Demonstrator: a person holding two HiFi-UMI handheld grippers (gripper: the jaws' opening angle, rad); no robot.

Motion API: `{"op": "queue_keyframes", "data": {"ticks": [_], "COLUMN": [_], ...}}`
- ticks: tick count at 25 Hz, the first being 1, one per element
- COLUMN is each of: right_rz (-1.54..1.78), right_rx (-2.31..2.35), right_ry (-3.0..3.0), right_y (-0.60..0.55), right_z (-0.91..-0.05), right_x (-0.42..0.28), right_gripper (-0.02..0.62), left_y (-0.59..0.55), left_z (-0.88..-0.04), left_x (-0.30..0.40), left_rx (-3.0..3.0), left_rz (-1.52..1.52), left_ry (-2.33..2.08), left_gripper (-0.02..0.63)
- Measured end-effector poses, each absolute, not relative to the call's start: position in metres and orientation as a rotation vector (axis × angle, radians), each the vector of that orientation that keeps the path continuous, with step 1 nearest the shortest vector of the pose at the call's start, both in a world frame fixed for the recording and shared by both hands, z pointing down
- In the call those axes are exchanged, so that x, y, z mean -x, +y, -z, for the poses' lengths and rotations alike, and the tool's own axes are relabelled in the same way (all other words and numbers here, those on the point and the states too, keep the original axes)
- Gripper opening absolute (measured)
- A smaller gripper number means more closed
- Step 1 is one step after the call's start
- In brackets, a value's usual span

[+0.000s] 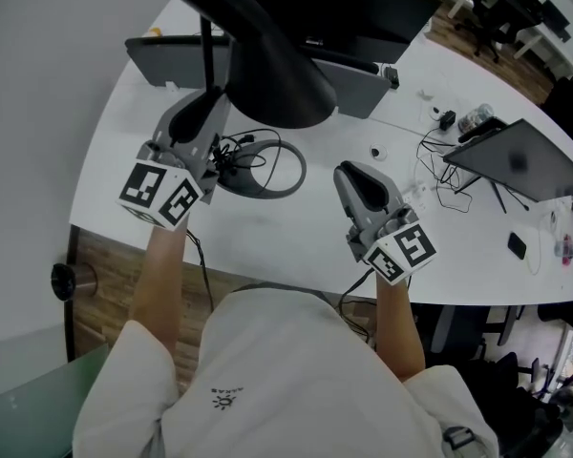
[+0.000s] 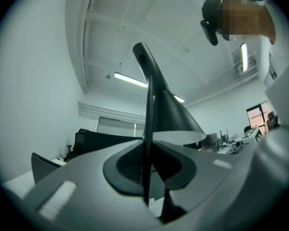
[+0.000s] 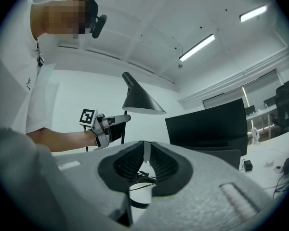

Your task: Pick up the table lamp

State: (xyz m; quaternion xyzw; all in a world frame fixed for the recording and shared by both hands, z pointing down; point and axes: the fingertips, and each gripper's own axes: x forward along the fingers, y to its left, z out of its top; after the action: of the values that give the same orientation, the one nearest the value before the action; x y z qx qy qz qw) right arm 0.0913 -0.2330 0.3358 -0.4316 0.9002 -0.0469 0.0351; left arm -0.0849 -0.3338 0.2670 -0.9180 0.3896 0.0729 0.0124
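The table lamp has a black cone shade (image 1: 277,74) on a thin black stem (image 1: 206,51), and a dark ring base (image 1: 288,172) with a cable low over the white table (image 1: 267,232). I cannot tell whether the base touches the table. My left gripper (image 1: 208,103) is shut on the stem (image 2: 148,143), which runs upright between its jaws with the shade (image 2: 176,117) above. My right gripper (image 1: 349,175) hangs to the right of the base, shut with nothing in it. Its view shows the shade (image 3: 140,102), the left gripper (image 3: 116,121) and the base (image 3: 139,198).
A black monitor (image 1: 363,8) stands behind the lamp, with grey screens (image 1: 167,60) at the back left. A laptop (image 1: 520,160), cables (image 1: 439,184) and a phone (image 1: 517,245) lie to the right. The table's near edge (image 1: 296,280) runs just before the person.
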Motion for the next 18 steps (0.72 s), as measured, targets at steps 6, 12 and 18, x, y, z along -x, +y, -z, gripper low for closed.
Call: {"op": "queue_keyframes", "data": {"ticks": [6,12,18], "right_rz": [0.105,0.105,0.117], "right_rx": [1.325,1.322,1.327], "right_ry": [2.77,2.779,2.782], "right_y": [-0.236,-0.237,-0.241], "right_z": [-0.319,-0.321,-0.322], "right_x": [-0.087,-0.083,-0.081], "right_gripper": [0.041,0.04,0.04], "left_y": [-0.333,-0.332,-0.337], "left_z": [-0.255,-0.262,-0.266], "left_x": [0.092,0.098,0.104], "left_rx": [2.84,2.832,2.862], "left_rz": [-0.206,-0.177,-0.204], "left_ry": [1.21,1.226,1.245], "left_gripper": [0.041,0.043,0.042]}}
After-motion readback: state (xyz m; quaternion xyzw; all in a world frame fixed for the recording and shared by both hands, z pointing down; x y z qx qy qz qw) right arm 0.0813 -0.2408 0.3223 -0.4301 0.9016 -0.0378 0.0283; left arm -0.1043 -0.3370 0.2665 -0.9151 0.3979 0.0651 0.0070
